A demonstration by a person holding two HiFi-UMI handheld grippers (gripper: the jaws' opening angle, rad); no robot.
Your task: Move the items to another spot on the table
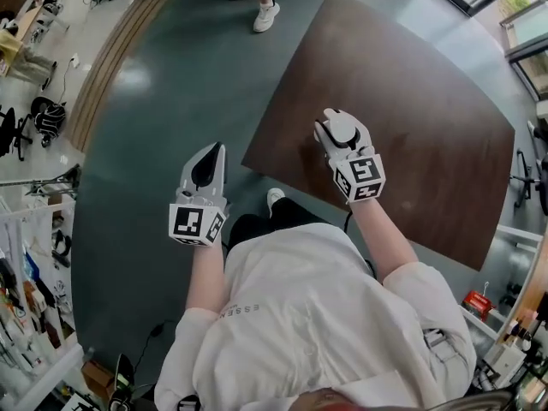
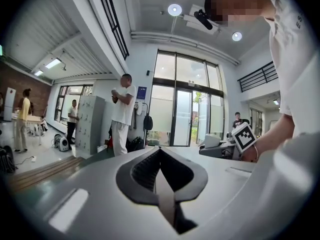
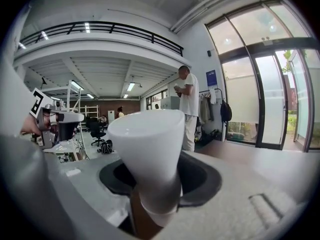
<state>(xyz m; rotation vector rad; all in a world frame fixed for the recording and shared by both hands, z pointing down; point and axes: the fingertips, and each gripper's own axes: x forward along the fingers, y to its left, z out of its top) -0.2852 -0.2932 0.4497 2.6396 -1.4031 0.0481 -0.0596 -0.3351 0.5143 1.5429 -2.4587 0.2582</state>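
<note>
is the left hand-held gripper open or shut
Shut. In the left gripper view, the left hand-held gripper has its jaws meeting along one seam, with nothing between them.

Left gripper (image 1: 215, 150) closed, right gripper (image 1: 336, 123) clamps white cup (image 3: 150, 149)

The right gripper (image 1: 338, 122) hangs over the near left corner of the table (image 1: 428, 118), and a cup (image 3: 147, 149) sits between its jaws with its mouth pointing away from the hand. The left gripper (image 1: 212, 151) is off to the left of the table, over the floor (image 1: 171, 101), and the holder's shoe (image 1: 275, 198) stands between the two grippers. Beyond the table's far left corner stand another person's feet (image 1: 264, 14), and shelves (image 1: 34, 315) line the left side
</note>
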